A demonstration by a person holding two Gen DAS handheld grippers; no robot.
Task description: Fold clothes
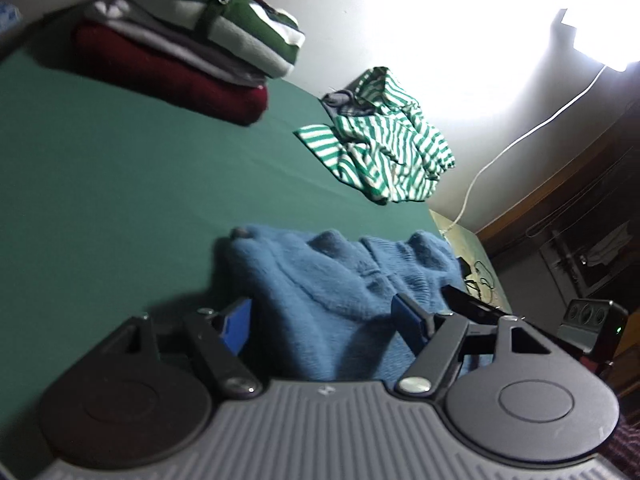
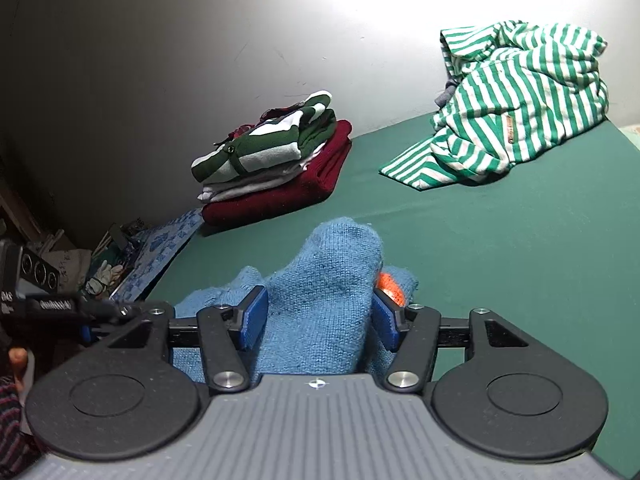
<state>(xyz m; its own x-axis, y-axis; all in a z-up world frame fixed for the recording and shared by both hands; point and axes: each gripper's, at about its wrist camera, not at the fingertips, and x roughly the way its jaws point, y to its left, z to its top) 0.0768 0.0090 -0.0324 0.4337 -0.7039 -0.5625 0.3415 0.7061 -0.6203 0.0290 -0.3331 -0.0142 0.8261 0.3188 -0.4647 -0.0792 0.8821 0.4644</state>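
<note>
Blue knit sweater (image 1: 340, 280) heaped on the green table (image 1: 120, 168), at the near edge, right in front of both grippers. Left gripper (image 1: 322, 322) spread wide, blue pads (image 1: 236, 330) on either side of the sweater's near folds, not pressing them; released. Right gripper (image 2: 316, 320) likewise parted, a raised hump of the sweater (image 2: 320, 292) standing between the pads (image 2: 252, 316), the cloth brushing the left pad but not pinched; released too. An orange patch (image 2: 388, 286) peeking from the knit just inside the right pad. Farther back, against the pale wall (image 2: 160, 60), a folded stack (image 2: 276, 160): dark red knit at the bottom, white and grey layers in the middle, a green-and-white striped piece on top. Well apart from it, towards the table's far corner, a crumpled green-and-white striped shirt (image 2: 516, 108), unfolded. Beyond that corner in the left view, a glaring lamp (image 1: 592, 20) with a white cord (image 1: 520, 136) hanging down. Off the table's left side in the right view, a blue patterned cloth (image 2: 160, 252) and clutter.
</note>
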